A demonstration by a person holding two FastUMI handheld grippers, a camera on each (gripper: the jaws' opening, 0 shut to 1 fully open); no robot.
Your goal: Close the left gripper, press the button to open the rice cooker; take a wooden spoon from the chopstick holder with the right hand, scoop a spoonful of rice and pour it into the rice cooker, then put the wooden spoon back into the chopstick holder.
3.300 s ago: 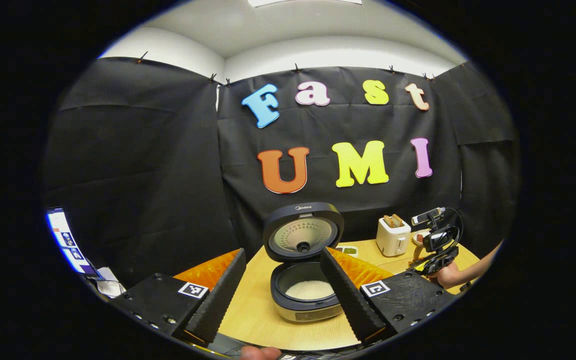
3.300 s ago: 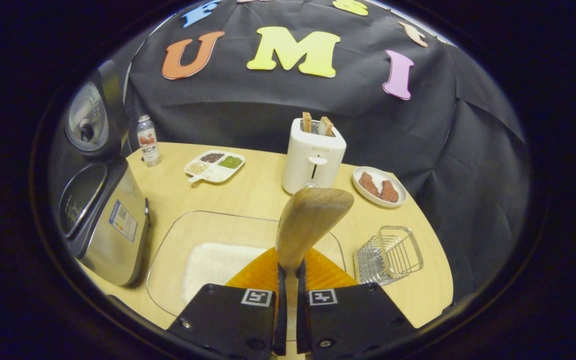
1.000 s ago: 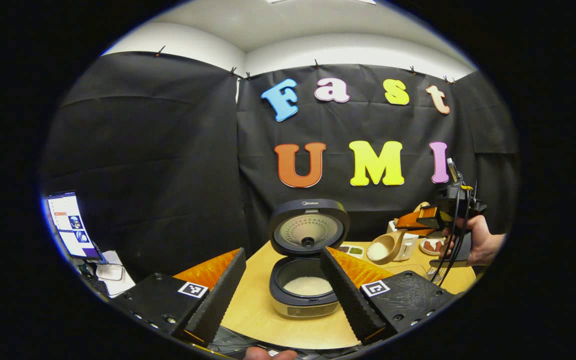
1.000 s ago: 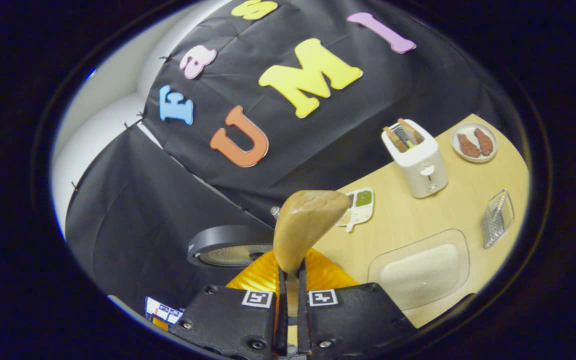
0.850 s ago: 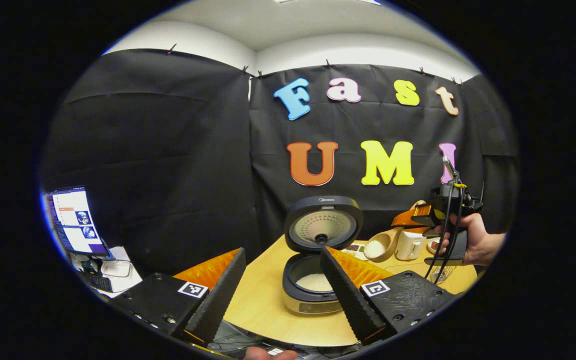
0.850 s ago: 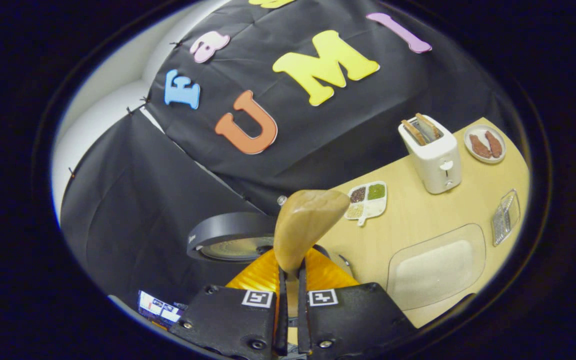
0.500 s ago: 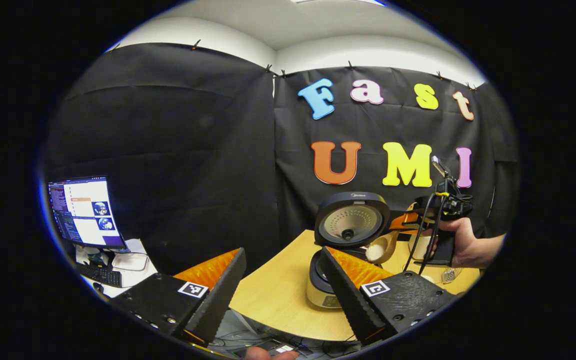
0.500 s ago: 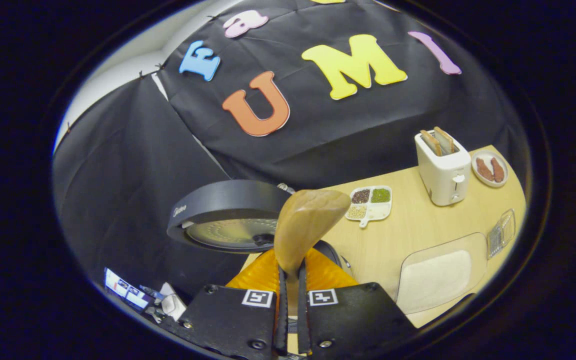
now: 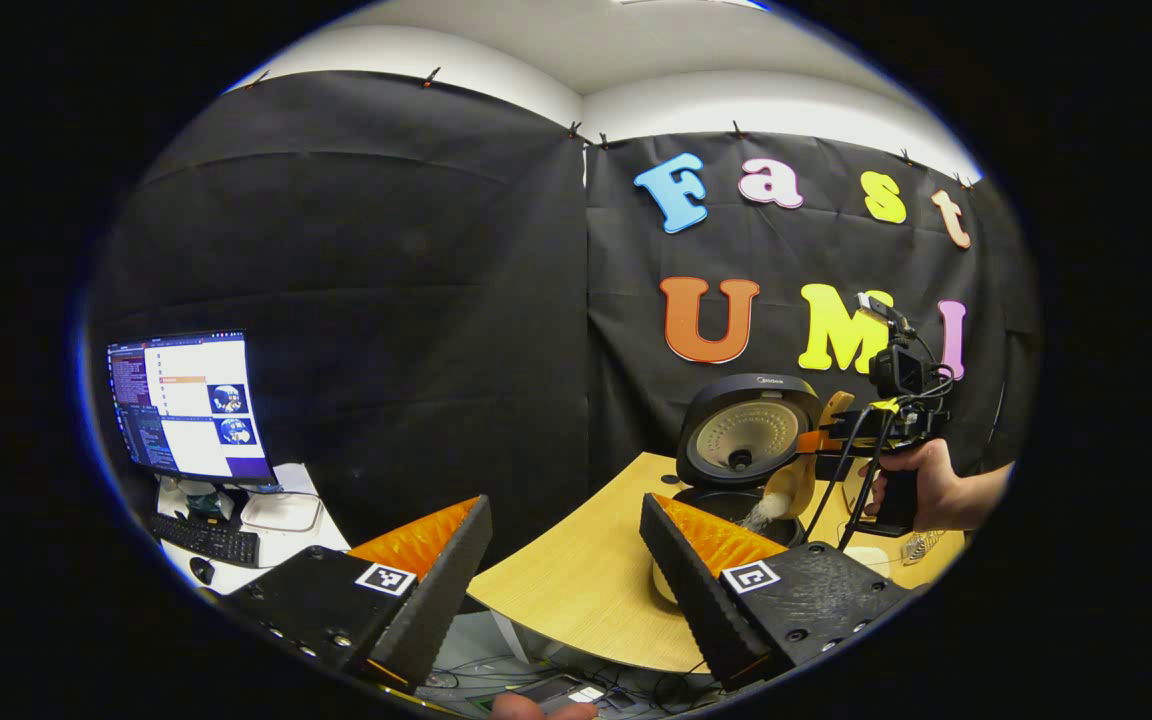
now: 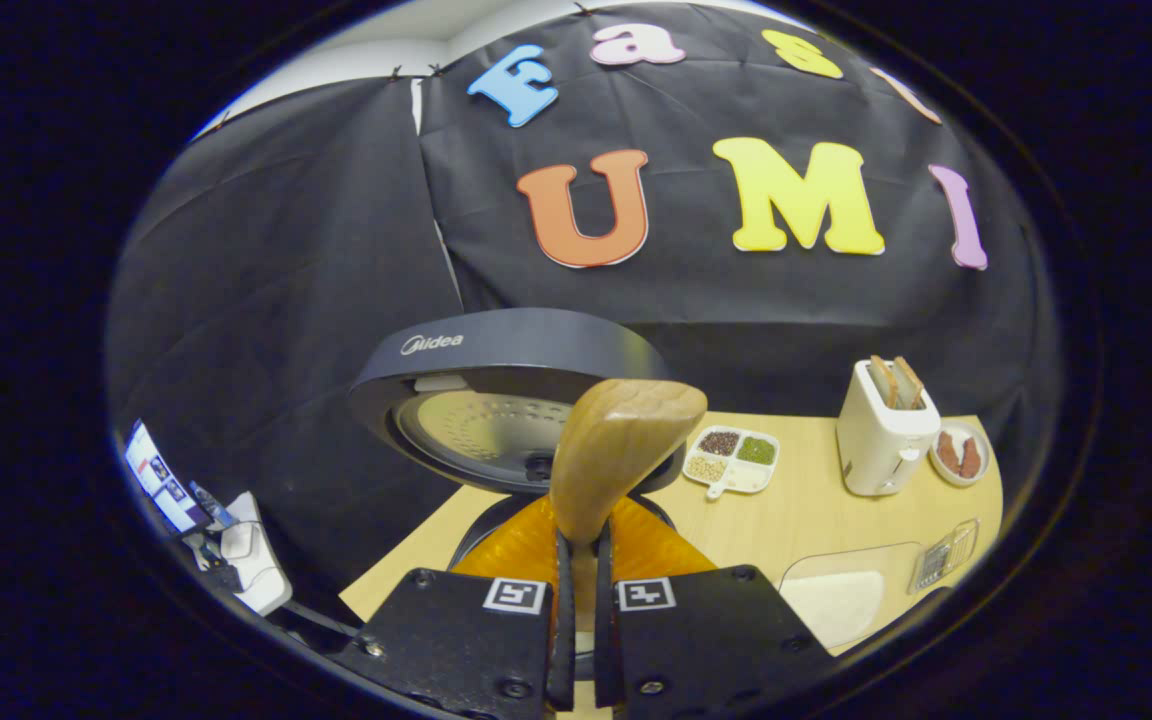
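Observation:
The rice cooker (image 9: 736, 470) stands open on the wooden table (image 9: 576, 590), its round lid (image 9: 748, 432) raised. In the left gripper view my left gripper (image 9: 564, 500) is open and holds nothing, well short of the cooker and to its left. A hand holds my right gripper (image 9: 821, 442) over the pot. It is shut on the handle of the wooden spoon (image 9: 792, 488), which is tilted down with white rice (image 9: 766, 512) spilling from it. In the right gripper view the right gripper (image 10: 576, 545) clamps the wooden spoon (image 10: 621, 450) in front of the lid (image 10: 506, 370).
A glass dish of rice (image 10: 841, 600) and the wire chopstick holder (image 10: 946, 565) lie at the table's right. Behind them are a white toaster (image 10: 886, 430), a plate of meat (image 10: 956, 455) and a divided dish of beans (image 10: 731, 460). A monitor (image 9: 186, 405) stands off the table's left.
The right gripper carried the loaded spoon from beside the cooker to above the pot and tipped it, so rice now falls. The left gripper swung left, and the cooker slid right in its view.

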